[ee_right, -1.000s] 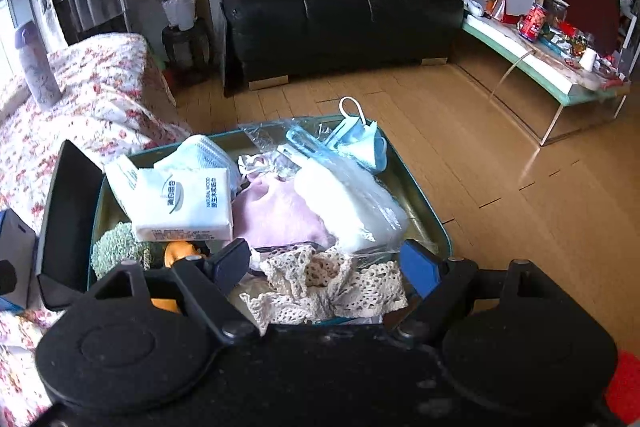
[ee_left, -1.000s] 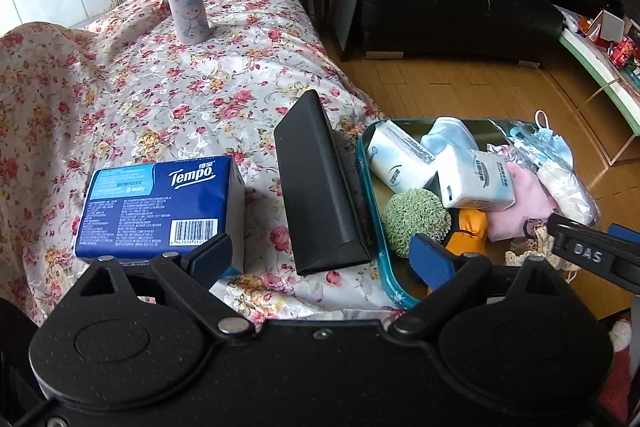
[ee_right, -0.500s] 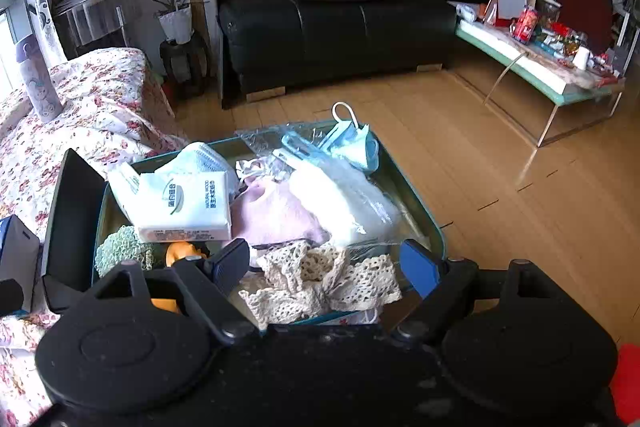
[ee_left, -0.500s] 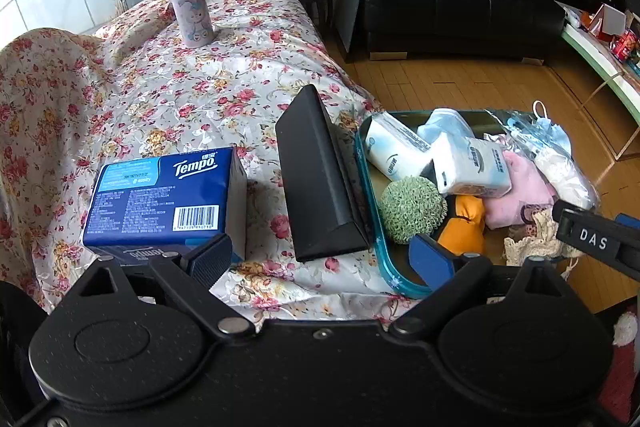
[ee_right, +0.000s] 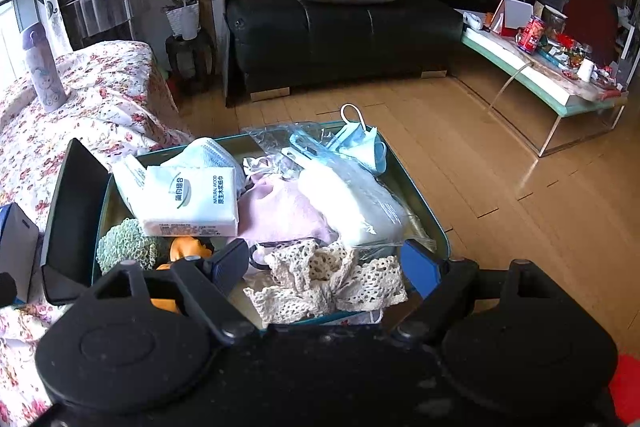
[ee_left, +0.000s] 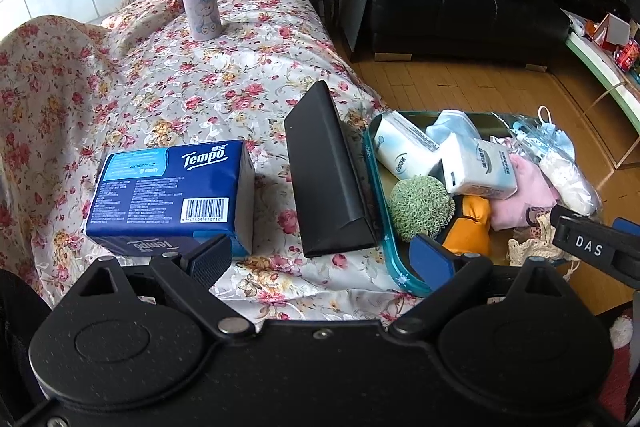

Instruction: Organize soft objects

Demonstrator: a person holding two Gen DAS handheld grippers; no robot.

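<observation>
Grippers both stood wide with nothing between the fingers: left gripper (ee_left: 320,259) hovered over the floral cloth (ee_left: 208,83) near the Tempo tissue pack (ee_left: 172,191), right gripper (ee_right: 324,267) above the crochet lace (ee_right: 328,283). Soft items sat heaped in the teal tray (ee_right: 424,211), beside the black case (ee_left: 328,179)

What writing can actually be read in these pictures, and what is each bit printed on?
"Tempo": blue tissue pack on the floral cloth, on its top and again, upside down, on its front edge.
"DAS": black part of the right claw, seen from the left camera.
"NATURAL WOOD": white tissue pack in the teal tray; Chinese characters beside it.
Too small to read: the blue pack's fine print and barcode digits, the red can on the far table.
</observation>
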